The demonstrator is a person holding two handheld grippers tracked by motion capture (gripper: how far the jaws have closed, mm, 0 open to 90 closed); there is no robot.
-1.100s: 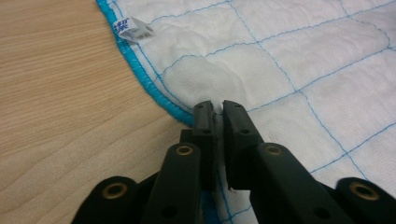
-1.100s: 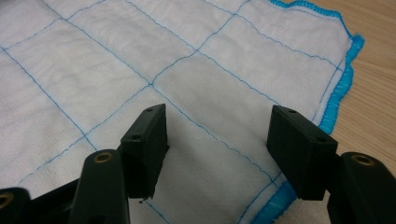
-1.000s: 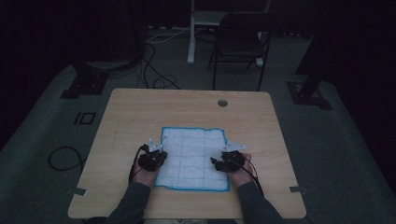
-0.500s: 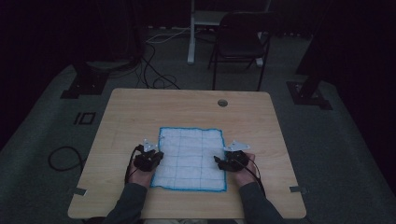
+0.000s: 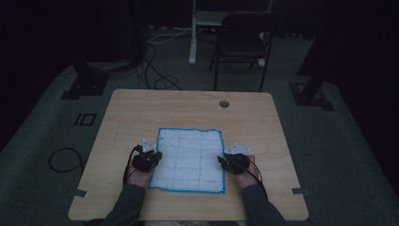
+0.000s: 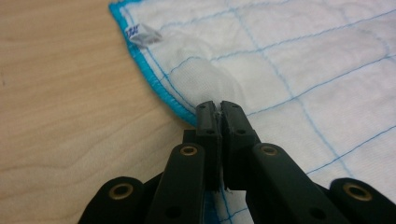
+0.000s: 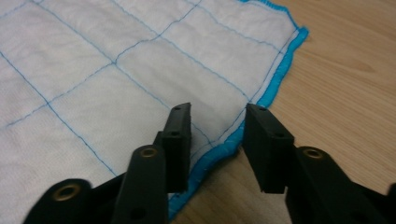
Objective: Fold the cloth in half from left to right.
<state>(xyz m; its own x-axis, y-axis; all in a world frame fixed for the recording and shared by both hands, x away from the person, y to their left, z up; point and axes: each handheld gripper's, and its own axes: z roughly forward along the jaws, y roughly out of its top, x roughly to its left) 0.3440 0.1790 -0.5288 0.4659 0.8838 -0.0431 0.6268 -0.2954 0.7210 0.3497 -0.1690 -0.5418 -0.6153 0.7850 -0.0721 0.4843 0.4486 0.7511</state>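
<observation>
So there's a white cloth with a blue grid and blue hem (image 5: 189, 159) lying flat on the near half of the wooden table (image 5: 141, 108), roughly centred. The left gripper (image 6: 218, 108) sits at the cloth's left edge with its jaws pressed together, pinching a bit of the fabric so it puckers up right there; a small tag (image 6: 143, 35) sits by the hem a bit farther along. The right gripper (image 7: 218, 122) is at the right edge, jaws spread apart, straddling the blue hem without clamping it.
</observation>
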